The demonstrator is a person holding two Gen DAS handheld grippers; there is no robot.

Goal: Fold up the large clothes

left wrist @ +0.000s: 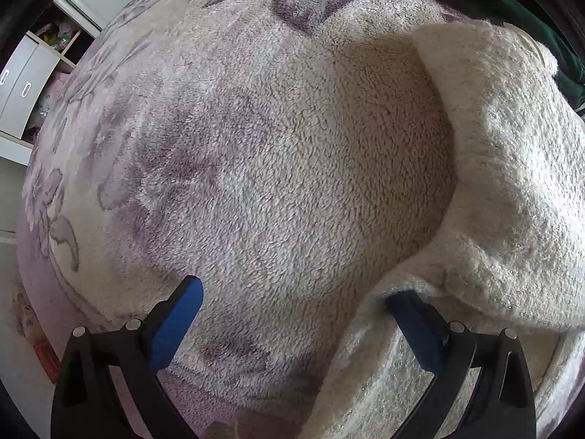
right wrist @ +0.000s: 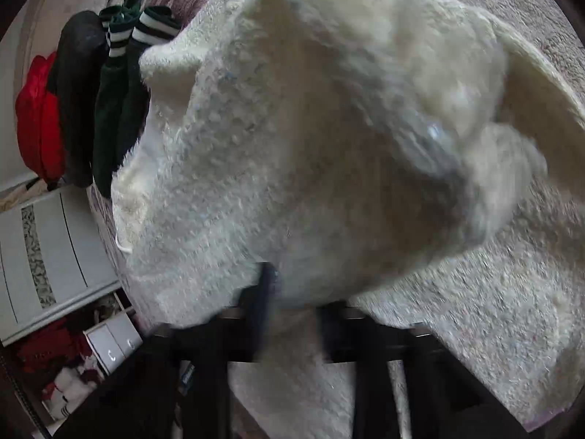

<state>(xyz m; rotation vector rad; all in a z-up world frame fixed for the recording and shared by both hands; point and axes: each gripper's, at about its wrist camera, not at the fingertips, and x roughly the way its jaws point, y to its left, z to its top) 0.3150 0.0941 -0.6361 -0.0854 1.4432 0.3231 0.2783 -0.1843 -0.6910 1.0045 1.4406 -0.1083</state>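
A fluffy cream-white sweater (left wrist: 512,190) lies at the right of the left wrist view on a plush cream and mauve blanket (left wrist: 256,168). My left gripper (left wrist: 292,303) is open over the blanket; its right finger (left wrist: 416,325) touches the sweater's lower edge and its left finger (left wrist: 179,322) is over bare blanket. In the right wrist view the sweater (right wrist: 310,139) fills the frame, lifted and bunched. My right gripper (right wrist: 292,292) is shut on a fold of the sweater; its fingers are blurred and partly buried in the fabric.
A dark green garment with white-striped cuffs (right wrist: 120,84), a black garment (right wrist: 78,91) and a red one (right wrist: 34,117) lie at the left. A white cabinet with drawers (right wrist: 55,256) stands beside the bed; white shelves (left wrist: 33,73) also show in the left wrist view.
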